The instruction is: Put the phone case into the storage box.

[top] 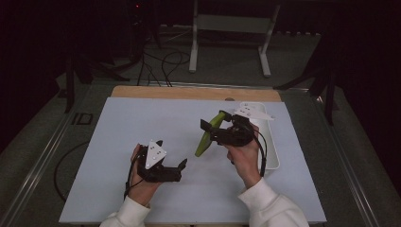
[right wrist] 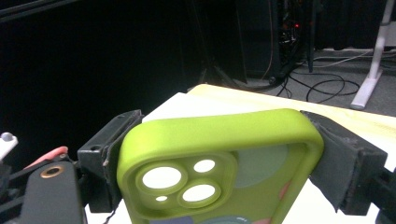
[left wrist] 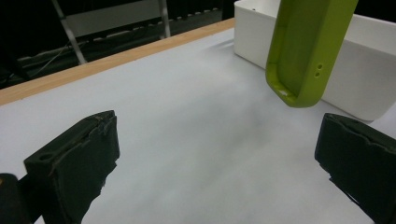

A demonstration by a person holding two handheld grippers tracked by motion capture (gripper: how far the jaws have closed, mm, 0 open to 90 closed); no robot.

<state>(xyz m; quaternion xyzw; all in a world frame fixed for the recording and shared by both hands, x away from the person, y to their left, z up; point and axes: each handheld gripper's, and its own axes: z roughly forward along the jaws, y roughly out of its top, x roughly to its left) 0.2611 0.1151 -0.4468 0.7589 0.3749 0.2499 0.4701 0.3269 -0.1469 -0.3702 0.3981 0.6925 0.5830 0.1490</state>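
Observation:
A lime-green phone case (top: pixel 206 139) hangs tilted above the middle of the table, its lower end toward my left gripper. My right gripper (top: pixel 213 124) is shut on its upper end. In the right gripper view the case (right wrist: pixel 219 140) sits between both black pads, camera cut-outs facing the lens. My left gripper (top: pixel 171 153) rests low over the mat near the front, jaws open, nothing between them. From the left gripper view the case's (left wrist: pixel 308 46) lower end hangs ahead at upper right, apart from the open jaws (left wrist: pixel 217 158).
A long white tray (top: pixel 272 151) lies along the right side of the pale blue mat (top: pixel 132 123), behind the right hand. A wooden strip (top: pixel 189 92) borders the mat's far edge. Beyond it stand a white frame (top: pixel 231 23) and floor cables (top: pixel 161 66).

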